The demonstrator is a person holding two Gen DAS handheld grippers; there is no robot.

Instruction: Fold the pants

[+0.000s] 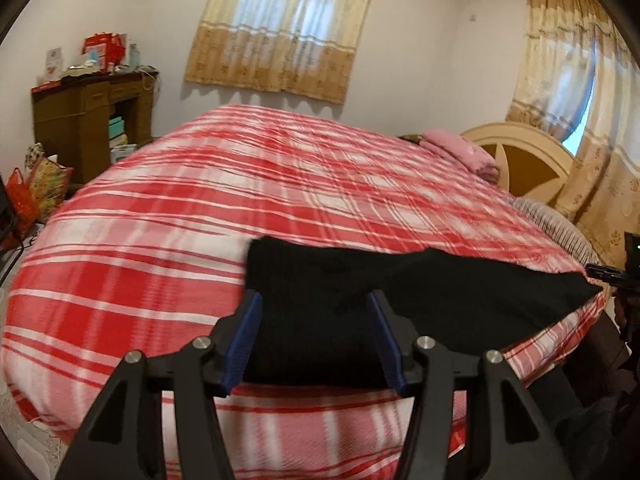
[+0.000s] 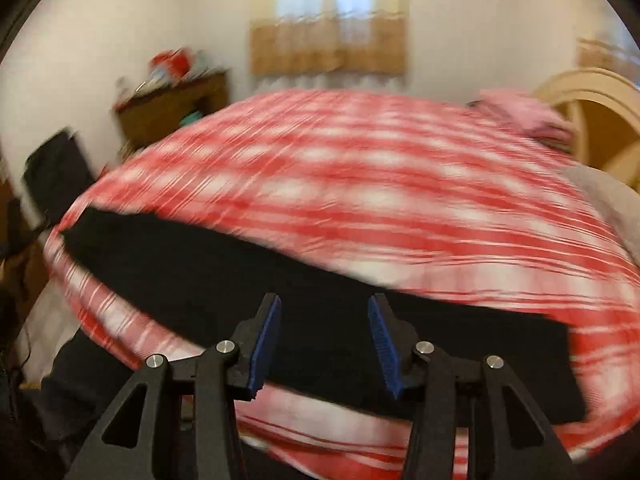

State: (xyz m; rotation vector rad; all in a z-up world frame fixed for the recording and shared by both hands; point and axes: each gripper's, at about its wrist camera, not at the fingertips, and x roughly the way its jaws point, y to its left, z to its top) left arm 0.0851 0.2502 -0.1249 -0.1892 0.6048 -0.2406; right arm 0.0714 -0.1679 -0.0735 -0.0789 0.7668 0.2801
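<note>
Black pants (image 1: pixel 400 292) lie flat in a long strip along the near edge of a bed with a red and white plaid cover (image 1: pixel 240 200). My left gripper (image 1: pixel 316 312) is open, its blue pads either side of the pants' left part, just above the cloth. In the right wrist view the pants (image 2: pixel 200 264) stretch from far left to near right. My right gripper (image 2: pixel 324 316) is open over the strip's middle, holding nothing. This view is motion-blurred. The right gripper also shows at the right edge of the left wrist view (image 1: pixel 612 276).
A pink folded blanket (image 1: pixel 460 148) lies by the cream headboard (image 1: pixel 520 156) at the far right. A brown desk (image 1: pixel 92 120) with clutter stands at the far left wall. Bags (image 1: pixel 36 192) sit on the floor left of the bed. Curtains (image 1: pixel 280 28) hang behind.
</note>
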